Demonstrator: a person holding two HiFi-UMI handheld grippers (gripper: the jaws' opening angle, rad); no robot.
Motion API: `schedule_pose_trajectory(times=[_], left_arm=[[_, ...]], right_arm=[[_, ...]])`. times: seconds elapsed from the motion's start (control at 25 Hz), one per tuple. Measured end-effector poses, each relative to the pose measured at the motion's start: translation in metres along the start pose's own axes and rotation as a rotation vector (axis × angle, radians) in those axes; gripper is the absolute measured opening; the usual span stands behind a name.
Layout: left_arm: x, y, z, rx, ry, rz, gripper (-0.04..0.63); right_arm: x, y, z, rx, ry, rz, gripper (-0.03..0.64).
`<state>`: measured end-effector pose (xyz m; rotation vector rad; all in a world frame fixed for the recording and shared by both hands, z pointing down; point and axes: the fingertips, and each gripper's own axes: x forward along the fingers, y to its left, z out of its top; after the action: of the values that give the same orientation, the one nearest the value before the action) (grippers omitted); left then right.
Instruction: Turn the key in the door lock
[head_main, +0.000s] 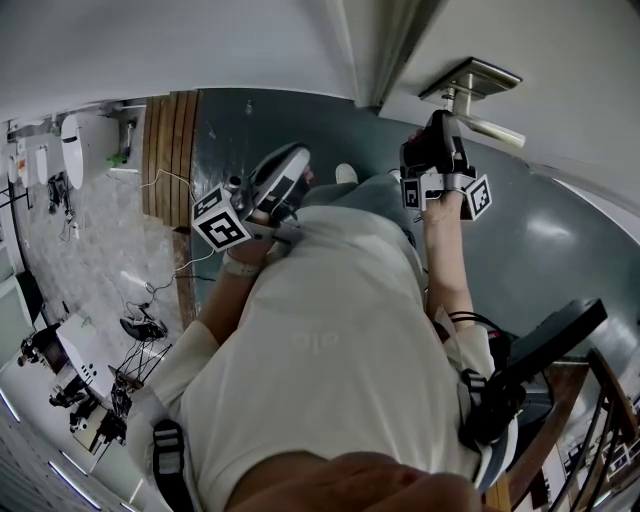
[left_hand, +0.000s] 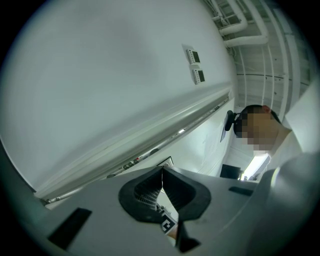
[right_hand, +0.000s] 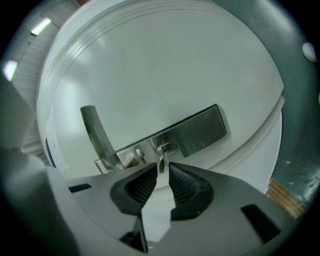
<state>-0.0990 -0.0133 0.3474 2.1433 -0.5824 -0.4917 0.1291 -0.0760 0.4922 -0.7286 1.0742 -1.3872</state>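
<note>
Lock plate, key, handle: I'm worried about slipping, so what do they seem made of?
The plate looks like brushed steel: dull grey sheen, faint reflections. The key is bright metal, glinting. The handle seems satin metal, with the same grey sheen.

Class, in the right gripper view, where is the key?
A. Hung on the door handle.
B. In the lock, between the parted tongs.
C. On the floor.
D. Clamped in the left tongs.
B: the key sits in the lock plate, between the right tongs' parted jaws.

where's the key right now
Right gripper view, centre: the key sits in the lock of the metal plate, right of the door handle, between the right gripper's parted jaws.
</note>
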Motion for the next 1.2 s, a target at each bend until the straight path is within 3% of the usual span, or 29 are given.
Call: schedule_pose_trajectory(times=[0.12, 0.24, 0.44, 0.64, 0.8, 0.88, 0.96, 1.2], left_arm=[[0.002, 0.004, -0.002, -0.017, -0.007, -0.006, 0.009], [0.004, 0.004, -0.003, -0.027, -0.015, -0.015, 0.009], [0.005, 0.005, -0.004, -0.036, -0.019, -0.023, 0.009], [0.006, 0.005, -0.005, -0.033, -0.012, -0.026, 0.009], [0.003, 0.003, -0.003, -0.027, -0.011, -0.020, 0.009], [0.002, 0.001, -0.002, -0.027, -0.015, -0.022, 0.009], [0.000, -0.001, -0.001, -0.027, -0.016, -0.022, 0.009], [-0.004, -0.002, 0.001, -0.024, -0.018, -0.015, 0.009]], right_arm=[[-0.008, -0.002, -0.020, -0.137, 0.121, -0.064, 0.097], [-0.027, -0.002, -0.029, -0.438, 0.238, -0.157, 0.100], [-0.044, 0.014, -0.018, -1.223, 0.359, -0.284, 0.100], [-0.038, 0.018, -0.026, -2.170, 0.505, -0.330, 0.100], [-0.031, 0.014, -0.023, -2.673, 0.531, -0.412, 0.100], [-0.028, 0.006, -0.022, -2.828, 0.561, -0.428, 0.100], [-0.024, 0.000, -0.019, -2.915, 0.576, -0.445, 0.098], [-0.009, -0.006, -0.007, -2.969, 0.543, -0.512, 0.099]])
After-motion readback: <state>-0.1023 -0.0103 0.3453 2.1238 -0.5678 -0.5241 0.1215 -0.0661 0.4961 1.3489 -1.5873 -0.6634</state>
